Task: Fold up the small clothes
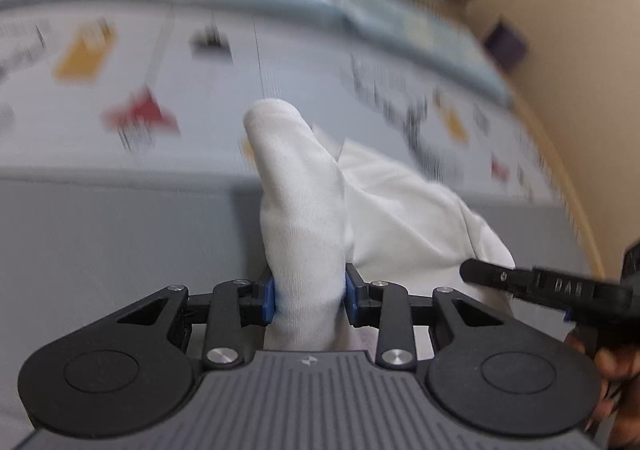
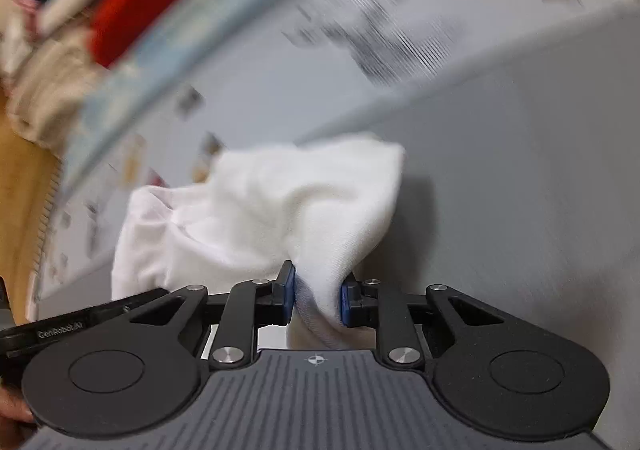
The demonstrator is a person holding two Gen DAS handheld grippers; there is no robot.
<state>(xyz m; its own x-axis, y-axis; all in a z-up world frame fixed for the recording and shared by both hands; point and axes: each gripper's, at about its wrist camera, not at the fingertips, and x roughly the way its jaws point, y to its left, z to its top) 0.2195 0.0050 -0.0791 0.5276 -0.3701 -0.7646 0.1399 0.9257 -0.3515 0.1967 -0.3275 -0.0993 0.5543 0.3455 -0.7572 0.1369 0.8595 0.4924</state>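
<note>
The fold is at an early stage, by my reading: a small white garment (image 1: 320, 209), possibly a sock or similar knit piece, is gripped and lifted at its near end but nothing lies folded yet. The left tool (image 1: 309, 296) is clamped on a thick bunched part of the cloth, its blue pads pressing both sides. The right tool (image 2: 318, 296) pinches a thinner ribbed edge of the same white garment (image 2: 280, 209), pads pressed in as well.

The garment sits over the grey surface (image 1: 120, 242), just near of a printed sheet (image 1: 280, 61) that lies farther back. Its long axis runs from near to far, the rounded end pointing away from the tools; the rest drapes to the right in the left wrist view. Still to do: spread it flat, bring one end over the other, and set it down.
</note>
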